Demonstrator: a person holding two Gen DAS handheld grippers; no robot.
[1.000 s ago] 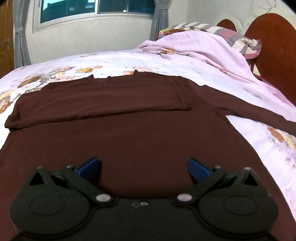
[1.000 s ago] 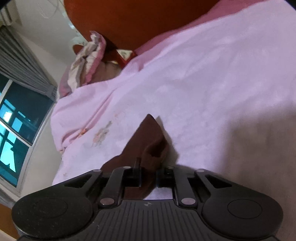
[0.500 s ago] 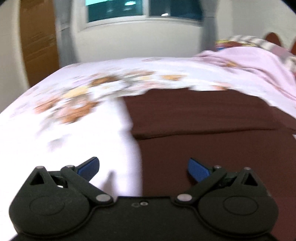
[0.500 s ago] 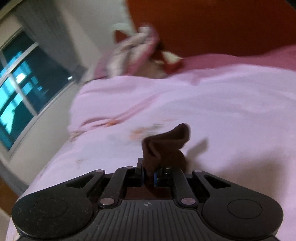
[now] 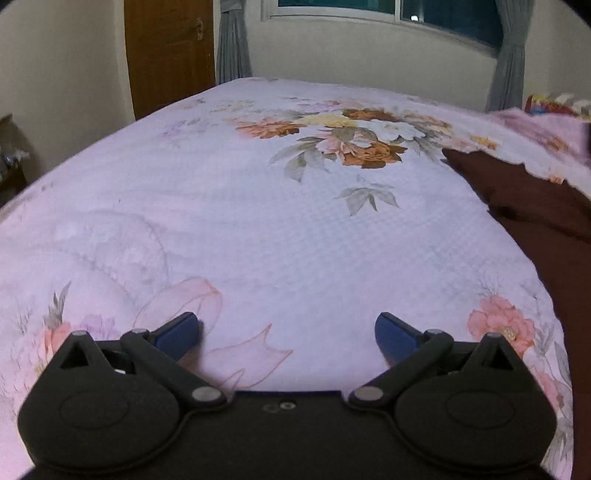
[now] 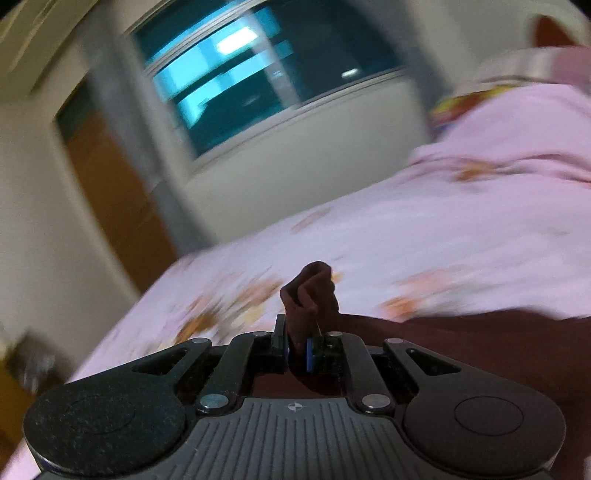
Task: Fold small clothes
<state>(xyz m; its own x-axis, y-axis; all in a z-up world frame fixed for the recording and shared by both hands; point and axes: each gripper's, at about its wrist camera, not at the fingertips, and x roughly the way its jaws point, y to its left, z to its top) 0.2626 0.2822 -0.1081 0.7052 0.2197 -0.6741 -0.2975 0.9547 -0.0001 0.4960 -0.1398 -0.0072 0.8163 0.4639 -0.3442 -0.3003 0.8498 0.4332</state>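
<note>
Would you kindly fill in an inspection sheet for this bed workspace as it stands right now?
Surface: floral bedspread, mostly bare in the left wrist view.
Job's things: dark brown garment lying at the right edge; one bunched end pinched and lifted in the right wrist view.
Clutter: pink blanket heaped toward the bed's head.
Grippers: left gripper open over the bedspread, holding nothing; right gripper shut on the garment.
Cables: nothing seen.
Surroundings: wooden door, window, grey curtains.
</note>
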